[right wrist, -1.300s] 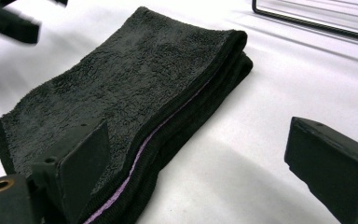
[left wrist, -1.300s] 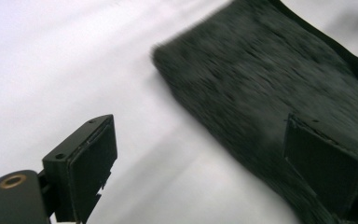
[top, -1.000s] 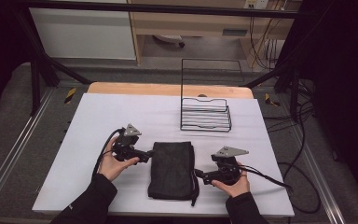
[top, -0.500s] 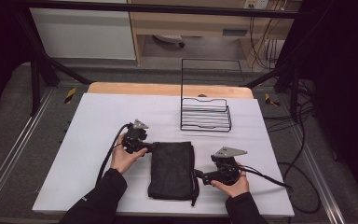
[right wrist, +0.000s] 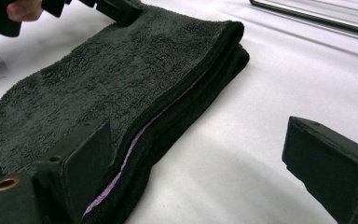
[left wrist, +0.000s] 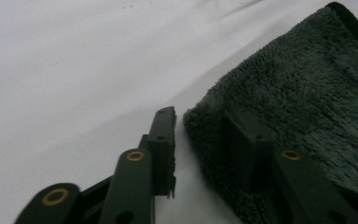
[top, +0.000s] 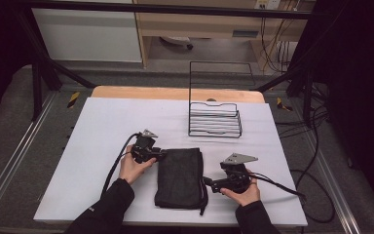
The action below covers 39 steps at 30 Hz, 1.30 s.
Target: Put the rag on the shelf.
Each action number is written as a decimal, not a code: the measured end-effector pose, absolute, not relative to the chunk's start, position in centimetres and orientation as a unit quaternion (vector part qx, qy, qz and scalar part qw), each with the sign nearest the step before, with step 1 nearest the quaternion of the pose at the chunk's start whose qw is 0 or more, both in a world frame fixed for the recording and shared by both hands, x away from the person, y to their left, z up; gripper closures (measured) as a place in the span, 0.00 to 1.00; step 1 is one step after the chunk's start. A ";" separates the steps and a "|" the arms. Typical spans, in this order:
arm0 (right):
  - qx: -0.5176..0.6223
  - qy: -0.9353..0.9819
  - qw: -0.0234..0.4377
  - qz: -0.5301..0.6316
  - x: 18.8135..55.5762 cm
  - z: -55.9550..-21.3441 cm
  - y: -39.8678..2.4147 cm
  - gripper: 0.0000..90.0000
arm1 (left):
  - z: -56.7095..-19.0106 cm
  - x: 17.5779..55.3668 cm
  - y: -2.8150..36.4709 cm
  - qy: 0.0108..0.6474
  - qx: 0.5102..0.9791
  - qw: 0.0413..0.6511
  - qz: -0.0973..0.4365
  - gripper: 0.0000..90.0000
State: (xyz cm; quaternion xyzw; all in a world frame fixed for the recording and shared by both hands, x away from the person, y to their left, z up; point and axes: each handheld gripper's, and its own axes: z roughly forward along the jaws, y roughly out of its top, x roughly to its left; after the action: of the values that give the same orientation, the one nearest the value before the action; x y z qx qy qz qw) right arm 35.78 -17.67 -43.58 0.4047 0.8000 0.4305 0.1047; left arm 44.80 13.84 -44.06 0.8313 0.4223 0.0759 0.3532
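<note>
A folded black towel [top: 180, 178] lies on the white table [top: 102, 126] in front of the person. My left gripper [top: 157, 154] is at its far left corner. In the left gripper view the gripper [left wrist: 200, 126] is open, one jaw on the table and the other on top of the towel [left wrist: 307, 93], with the corner between them. My right gripper [top: 210, 185] points at the towel's right edge. It stands wide open [right wrist: 200, 154], its left jaw over the towel [right wrist: 121, 70] and the layered edge between the jaws.
A black wire rack [top: 214, 119] stands on the table behind the towel, and its base wire [right wrist: 307, 14] crosses the top of the right gripper view. Cables [top: 282, 187] trail from the right gripper toward the table's right edge. The left gripper [right wrist: 116, 7] is at the towel's far end.
The left hand has carried its gripper rightward, up to the towel's far left corner. The right gripper and the towel have stayed put.
</note>
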 end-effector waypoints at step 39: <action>0.453 0.790 0.094 0.402 43.0 -45.4 -13.4 0.56 | -44.3 44.1 13.2 0.406 0.838 0.353 0.091 0.86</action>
State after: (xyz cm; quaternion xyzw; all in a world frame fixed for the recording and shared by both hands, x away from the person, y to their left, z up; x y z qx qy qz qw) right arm 42.98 -13.36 -45.39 0.4528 0.7903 0.4018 0.0944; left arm 44.05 13.16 -44.26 0.8378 0.4059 0.0914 0.3535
